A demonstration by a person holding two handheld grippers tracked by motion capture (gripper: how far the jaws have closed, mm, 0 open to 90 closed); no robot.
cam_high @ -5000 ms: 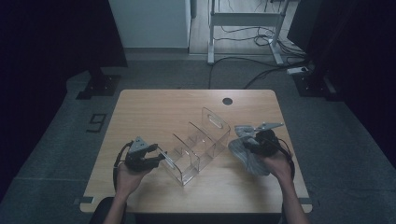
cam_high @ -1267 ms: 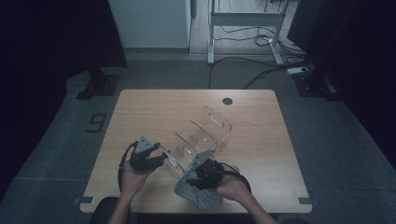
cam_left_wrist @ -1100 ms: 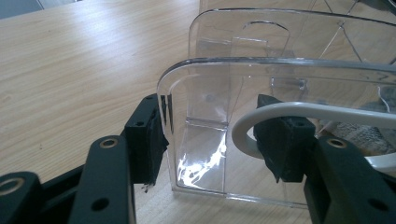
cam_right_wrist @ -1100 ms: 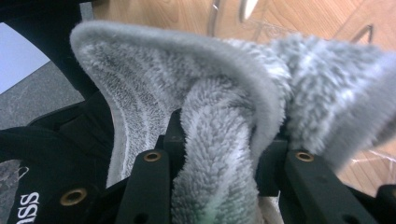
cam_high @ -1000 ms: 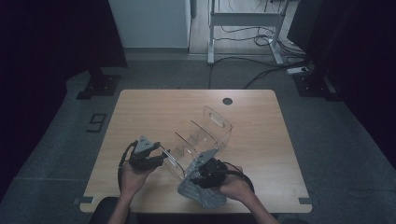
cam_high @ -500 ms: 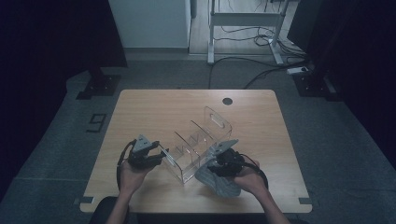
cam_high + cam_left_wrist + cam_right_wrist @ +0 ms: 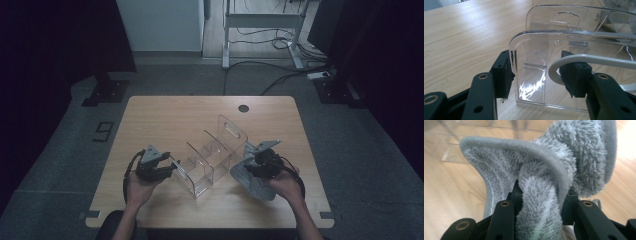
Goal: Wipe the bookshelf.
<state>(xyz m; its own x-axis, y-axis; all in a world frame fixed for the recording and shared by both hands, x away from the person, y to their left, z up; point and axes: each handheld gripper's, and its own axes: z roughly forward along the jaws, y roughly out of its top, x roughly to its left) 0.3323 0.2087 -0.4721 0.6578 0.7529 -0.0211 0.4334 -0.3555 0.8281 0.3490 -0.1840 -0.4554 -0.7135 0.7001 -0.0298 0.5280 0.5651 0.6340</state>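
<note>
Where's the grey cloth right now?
In the high view the grey cloth hangs bunched in the right gripper at the table's near right, just right of the clear organizer.

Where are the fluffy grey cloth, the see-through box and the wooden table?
fluffy grey cloth (image 7: 541, 202), right gripper view, on the fold pinched between the tongs.
see-through box (image 7: 212, 160), high view, on a middle divider wall.
wooden table (image 7: 170, 117), high view, on a bare part of the top.

A pale wooden counter (image 7: 165, 120) with a round cable hole (image 7: 243, 108) is standing on grey carpet (image 7: 60, 165); behind it, a white cabinet (image 7: 162, 25), a metal desk frame (image 7: 260, 22) and loose cables (image 7: 280, 82) are lying in shadow.
</note>
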